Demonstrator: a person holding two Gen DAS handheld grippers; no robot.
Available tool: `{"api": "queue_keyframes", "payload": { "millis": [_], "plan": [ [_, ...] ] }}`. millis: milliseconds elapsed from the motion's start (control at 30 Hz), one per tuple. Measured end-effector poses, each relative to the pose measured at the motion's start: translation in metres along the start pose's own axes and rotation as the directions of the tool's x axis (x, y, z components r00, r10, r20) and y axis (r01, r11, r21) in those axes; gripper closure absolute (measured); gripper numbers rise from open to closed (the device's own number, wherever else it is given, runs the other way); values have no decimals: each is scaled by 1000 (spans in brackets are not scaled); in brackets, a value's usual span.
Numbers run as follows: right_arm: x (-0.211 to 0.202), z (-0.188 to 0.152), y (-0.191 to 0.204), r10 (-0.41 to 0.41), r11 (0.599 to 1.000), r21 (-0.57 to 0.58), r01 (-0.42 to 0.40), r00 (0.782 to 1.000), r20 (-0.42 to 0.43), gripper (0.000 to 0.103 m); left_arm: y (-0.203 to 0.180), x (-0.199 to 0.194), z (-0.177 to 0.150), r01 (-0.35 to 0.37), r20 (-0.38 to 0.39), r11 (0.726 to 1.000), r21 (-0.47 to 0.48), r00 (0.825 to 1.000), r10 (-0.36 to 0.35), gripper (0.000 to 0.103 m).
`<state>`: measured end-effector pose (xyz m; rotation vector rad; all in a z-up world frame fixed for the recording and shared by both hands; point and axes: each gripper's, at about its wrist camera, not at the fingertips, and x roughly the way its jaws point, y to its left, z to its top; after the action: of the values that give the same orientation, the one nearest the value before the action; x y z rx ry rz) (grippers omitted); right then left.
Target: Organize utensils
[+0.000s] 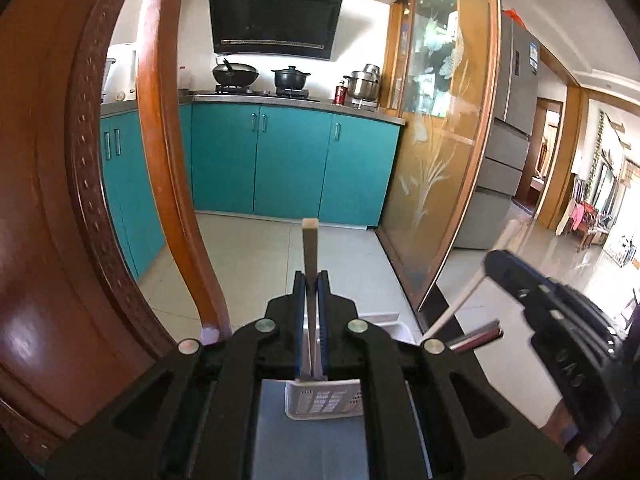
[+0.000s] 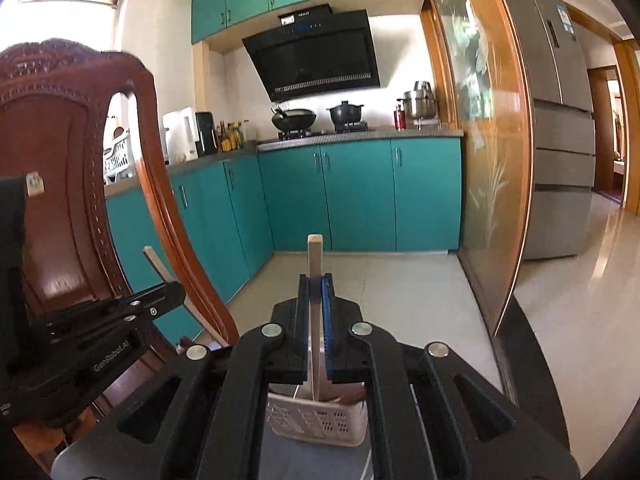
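left tongs (image 1: pixel 311 280): closed tight on a pale chopstick (image 1: pixel 310 248) that stood nearly upright between the blue pads, its square top above the tips.
right tongs (image 2: pixel 317 280): likewise clamped on a second chopstick (image 2: pixel 315 264), upright, with its lower end reaching down toward the basket.
white basket (image 2: pixel 320 420): perforated plastic holder on the surface, directly below both tongs; the right wrist view showed something dark already inside, too hidden to name.
neighbours: each tongs appeared in the other's view, near one another, each carrying its stick at a slant; the carved wooden chair (image 1: pixel 60 200) stood close on the left.
stage, as judged: both sticks seemed lifted over the basket, not yet let go.
risk, collision: with the tongs so near, lowering together could knock sticks or housings against each other.
risk, miss: the lower ends were hidden behind the tongs, so a tip could catch the basket rim and tip it, or slide out onto the surface.
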<state>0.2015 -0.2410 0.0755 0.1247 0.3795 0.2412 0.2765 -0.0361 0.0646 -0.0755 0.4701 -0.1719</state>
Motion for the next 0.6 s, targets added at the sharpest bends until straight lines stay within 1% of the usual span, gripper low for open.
{"api": "queue_keyframes", "payload": {
  "millis": [200, 267, 333, 367, 433, 467, 500, 533, 567, 600],
  "plan": [
    [8, -19, 4, 2, 1000, -17, -3, 999, -44, 96, -7, 4, -19, -4, -17, 999, 37, 1000, 5, 95],
    [6, -23, 6, -7, 1000, -30, 5, 999, -39, 94, -9, 4, -23, -8, -15, 999, 48, 1000, 9, 95],
    [-2, -23, 8, -15, 999, -43, 14, 1000, -27, 80, -10, -1, -27, -7, -14, 999, 54, 1000, 8, 95],
    [-10, -22, 9, -19, 999, -47, 19, 1000, -15, 77, -11, -1, -27, -4, -12, 999, 54, 1000, 4, 95],
    [-26, -25, 10, -11, 999, -53, 12, 1000, 14, 67, -13, -10, -32, -4, -3, 998, 63, 1000, 4, 91],
    [-37, -25, 10, -5, 998, -57, 7, 1000, 31, 64, -13, -16, -34, -3, 5, 998, 67, 1000, 3, 88],
    [-51, -26, 11, -3, 998, -63, 6, 999, 53, 57, -14, -21, -36, -3, 12, 997, 72, 1000, 2, 81],
    [-63, -29, 12, -1, 998, -69, 6, 997, 71, 47, -14, -28, -40, -2, 20, 997, 73, 1000, 1, 72],
    [-76, -32, 12, 3, 997, -77, 4, 996, 89, 42, -13, -37, -46, 1, 30, 997, 71, 1000, -3, 68],
    [-92, -37, 12, 5, 996, -85, 5, 994, 111, 33, -12, -47, -52, 8, 37, 998, 70, 999, -11, 62]
  ]
}}
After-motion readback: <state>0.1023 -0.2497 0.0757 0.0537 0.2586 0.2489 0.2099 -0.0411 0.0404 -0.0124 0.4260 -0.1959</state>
